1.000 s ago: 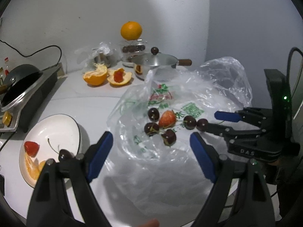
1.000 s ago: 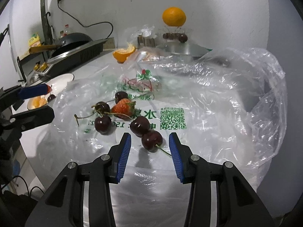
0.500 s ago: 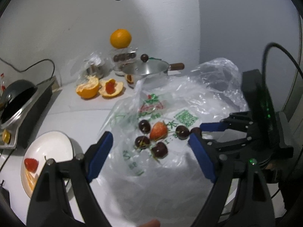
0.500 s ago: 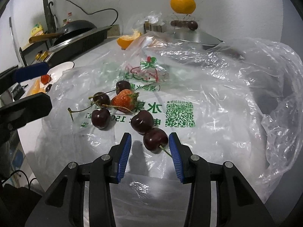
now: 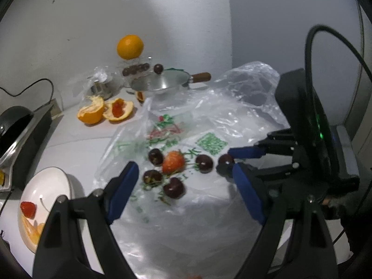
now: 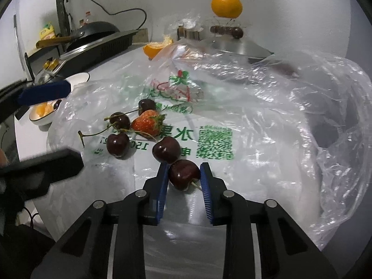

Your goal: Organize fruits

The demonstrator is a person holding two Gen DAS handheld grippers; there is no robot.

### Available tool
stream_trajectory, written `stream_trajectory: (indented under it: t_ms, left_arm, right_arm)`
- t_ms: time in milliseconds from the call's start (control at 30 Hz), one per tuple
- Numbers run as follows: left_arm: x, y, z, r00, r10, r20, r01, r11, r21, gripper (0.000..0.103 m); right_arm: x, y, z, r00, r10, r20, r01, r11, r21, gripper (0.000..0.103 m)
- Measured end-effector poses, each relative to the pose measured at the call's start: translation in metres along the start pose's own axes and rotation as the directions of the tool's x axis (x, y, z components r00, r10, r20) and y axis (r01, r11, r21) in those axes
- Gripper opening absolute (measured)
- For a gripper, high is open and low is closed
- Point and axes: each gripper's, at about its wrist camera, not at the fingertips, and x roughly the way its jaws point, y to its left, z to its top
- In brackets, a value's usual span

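Right gripper [image 6: 183,174] pads bracket the nearest cherry [image 6: 184,177], apparently touching both sides.
Left gripper [image 5: 183,183], lower centre of its view, is wide and empty; I judge right nearer, cherry's stem trailing lower right.

Home kitchen, plain white counter [image 5: 76,144] against bare white wall. Evidence: black countertop stove [image 6: 97,46] at counter's left end, dark wok [image 6: 97,29] on top, power cord running up wall behind it. Steel saucepan [image 5: 160,83] with wooden handle at back of counter, right of stove. Condiment bottles [image 6: 86,21] on shelf behind stove. Halved oranges [image 5: 104,110] between stove and saucepan. White plate [image 5: 60,181] with fruit pieces in front of stove.
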Motion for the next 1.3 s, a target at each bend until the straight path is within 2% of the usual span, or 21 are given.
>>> stream_trajectory:
  t_ms: [133, 400, 467, 600, 667, 767, 1000, 1067, 1233, 1300]
  left_arm:
    - [0.008, -0.014, -0.002, 0.999, -0.029, -0.018, 0.029, 0.999, 0.024, 0.085]
    - [0.032, -0.015, -0.008, 0.997, -0.024, -0.076, 0.024, 1.0, 0.005, 0.083]
    - [0.037, -0.013, -0.009, 0.995, -0.022, -0.095, 0.022, 1.0, -0.002, 0.076]
    - [0.049, -0.006, -0.011, 0.991, -0.01, -0.132, 0.007, 1.0, -0.029, 0.07]
    - [0.054, -0.001, -0.013, 0.987, -0.011, -0.161, 0.002, 0.998, -0.058, 0.064]
    - [0.061, 0.01, -0.017, 0.982, 0.004, -0.191, -0.025, 0.994, -0.106, 0.061]
    - [0.067, 0.02, -0.021, 0.978, 0.025, -0.209, -0.054, 0.99, -0.133, 0.059]
    - [0.069, 0.021, -0.02, 0.977, 0.026, -0.211, -0.055, 0.989, -0.134, 0.051]
    - [0.074, 0.025, -0.019, 0.975, 0.032, -0.219, -0.065, 0.987, -0.146, 0.038]
    - [0.075, 0.027, -0.019, 0.975, 0.033, -0.22, -0.067, 0.987, -0.149, 0.036]
  right_arm:
    - [-0.01, -0.012, 0.0, 0.999, -0.014, 0.031, 0.014, 1.0, 0.021, 0.029]
    - [-0.023, -0.025, -0.003, 0.997, -0.029, 0.07, 0.026, 0.999, 0.046, 0.029]
    - [-0.022, -0.027, -0.004, 0.997, -0.027, 0.069, 0.024, 0.998, 0.05, 0.029]
    - [-0.024, -0.028, -0.006, 0.997, -0.024, 0.073, 0.02, 0.998, 0.052, 0.029]
    - [-0.024, -0.028, -0.007, 0.997, -0.02, 0.074, 0.016, 0.998, 0.053, 0.029]
    - [-0.022, -0.027, -0.008, 0.997, -0.014, 0.074, 0.01, 0.999, 0.051, 0.029]
    - [-0.021, -0.026, -0.008, 0.997, -0.01, 0.074, 0.006, 0.999, 0.053, 0.029]
    - [-0.021, -0.026, -0.008, 0.997, -0.01, 0.075, 0.006, 0.999, 0.052, 0.029]
    - [-0.021, -0.026, -0.008, 0.997, -0.009, 0.077, 0.005, 0.999, 0.051, 0.029]
    - [-0.022, -0.026, -0.008, 0.997, -0.01, 0.079, 0.006, 0.999, 0.05, 0.029]
